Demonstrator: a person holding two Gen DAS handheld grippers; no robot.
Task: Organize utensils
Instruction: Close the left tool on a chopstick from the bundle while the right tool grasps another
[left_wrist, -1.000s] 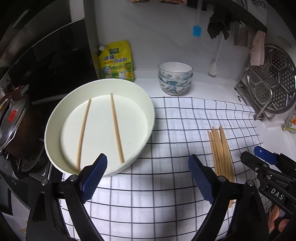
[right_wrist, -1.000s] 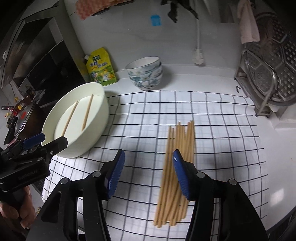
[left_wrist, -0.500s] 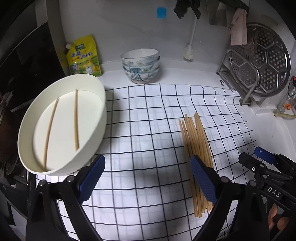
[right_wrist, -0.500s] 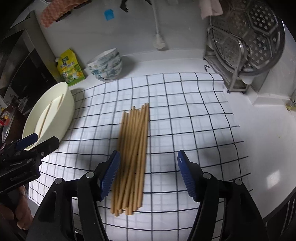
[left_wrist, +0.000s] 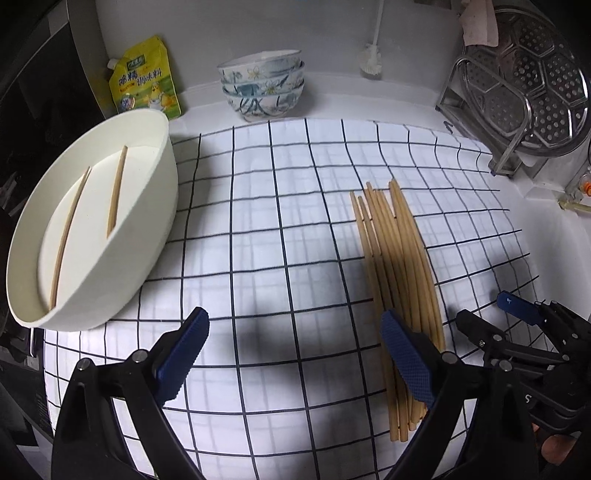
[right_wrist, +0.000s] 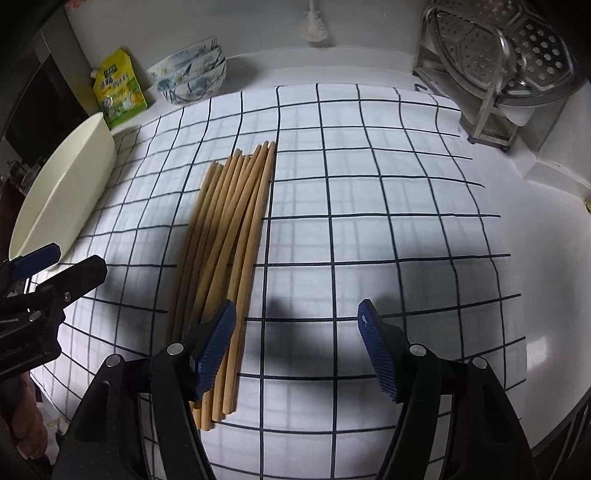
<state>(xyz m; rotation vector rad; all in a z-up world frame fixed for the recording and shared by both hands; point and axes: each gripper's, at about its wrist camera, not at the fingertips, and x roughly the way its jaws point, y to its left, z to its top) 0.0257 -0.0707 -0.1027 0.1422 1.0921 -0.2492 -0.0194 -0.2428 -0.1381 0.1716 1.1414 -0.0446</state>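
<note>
A pile of several wooden chopsticks (left_wrist: 397, 258) lies on the white checked cloth (left_wrist: 277, 221); it also shows in the right wrist view (right_wrist: 229, 236). A white oval dish (left_wrist: 147, 206) at the left holds two chopsticks (left_wrist: 116, 192). My left gripper (left_wrist: 295, 350) is open and empty, low over the cloth, its right finger over the pile's near end. My right gripper (right_wrist: 297, 339) is open and empty, its left finger over the pile's near end. The right gripper also shows at the lower right of the left wrist view (left_wrist: 517, 325).
Stacked patterned bowls (left_wrist: 262, 88) and a yellow pouch (left_wrist: 146, 85) stand at the back by the wall. A metal rack with a steamer plate (left_wrist: 524, 81) stands at the back right. The dish rim also shows in the right wrist view (right_wrist: 62, 192).
Both grippers have moved right and lower toward the chopstick pile. The pile now sits under the left gripper's right finger and the right gripper's left finger. Nothing was taken hold of.
</note>
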